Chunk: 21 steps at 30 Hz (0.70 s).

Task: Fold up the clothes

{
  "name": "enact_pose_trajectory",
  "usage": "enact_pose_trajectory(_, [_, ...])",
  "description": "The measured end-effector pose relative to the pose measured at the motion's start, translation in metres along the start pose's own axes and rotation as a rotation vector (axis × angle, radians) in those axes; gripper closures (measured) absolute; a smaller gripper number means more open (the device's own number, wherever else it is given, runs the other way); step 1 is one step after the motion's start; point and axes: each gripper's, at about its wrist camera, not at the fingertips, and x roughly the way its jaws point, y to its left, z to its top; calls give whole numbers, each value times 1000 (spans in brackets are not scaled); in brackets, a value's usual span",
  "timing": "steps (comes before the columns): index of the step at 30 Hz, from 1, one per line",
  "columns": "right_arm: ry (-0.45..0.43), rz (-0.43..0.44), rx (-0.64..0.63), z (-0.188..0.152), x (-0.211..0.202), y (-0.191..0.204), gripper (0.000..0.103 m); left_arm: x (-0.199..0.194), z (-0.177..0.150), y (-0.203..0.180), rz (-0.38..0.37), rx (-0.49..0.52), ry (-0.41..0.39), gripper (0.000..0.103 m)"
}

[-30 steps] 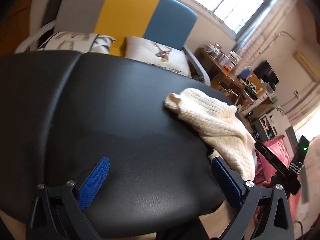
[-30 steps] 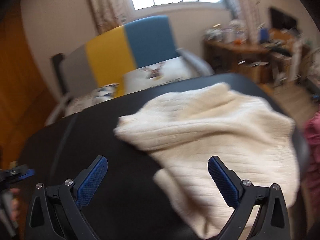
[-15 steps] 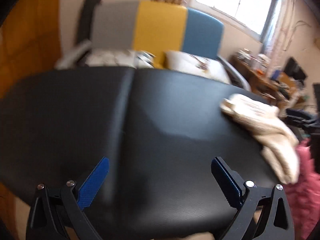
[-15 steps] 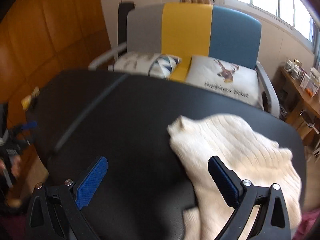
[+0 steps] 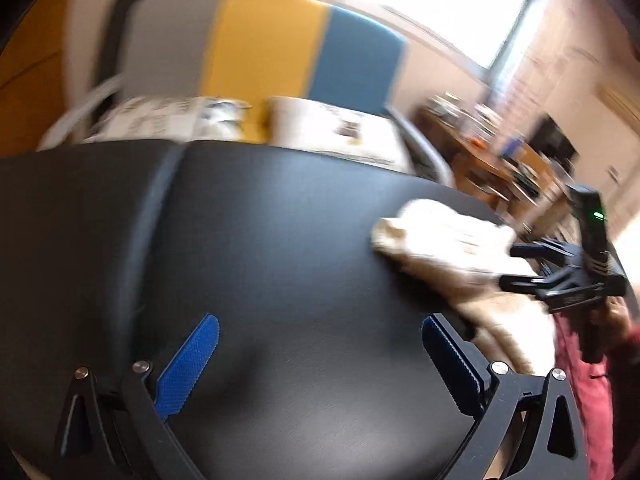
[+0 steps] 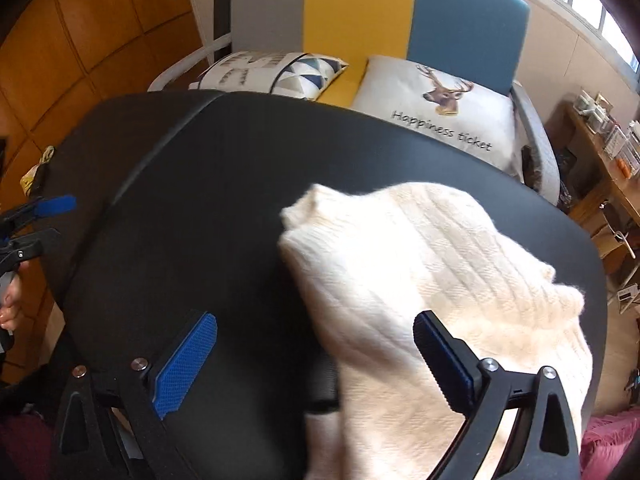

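A cream knitted sweater (image 6: 432,280) lies crumpled on the right part of a black padded table (image 6: 208,208); part of it hangs over the near edge. It also shows in the left wrist view (image 5: 448,248), blurred. My right gripper (image 6: 316,360) is open and empty, low over the sweater's near left edge. My left gripper (image 5: 320,360) is open and empty over the bare table (image 5: 260,240), left of the sweater. The right gripper shows in the left wrist view (image 5: 560,272) beside the sweater.
A grey, yellow and blue sofa (image 6: 360,12) with two cushions (image 6: 440,100) stands behind the table. A cluttered wooden desk (image 6: 604,152) is at the right. A pink cloth (image 5: 588,392) hangs at the table's right near corner. Wooden panelling (image 6: 80,40) covers the left wall.
The right gripper has moved lower and closer to the sweater's near left edge. The left wrist view has swung back to the right; the sweater and right gripper now sit closer in it.
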Motion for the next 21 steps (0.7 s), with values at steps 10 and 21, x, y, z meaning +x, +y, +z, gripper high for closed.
enact_pose_trajectory(10, [9,-139,12,-52,-23,-36,12,146,43,-58,-174,-186,341,0])
enact_pose_trajectory(21, [-9,-132,143,-97,-29,-82,13,177,32,-51,-210,-441,468,0])
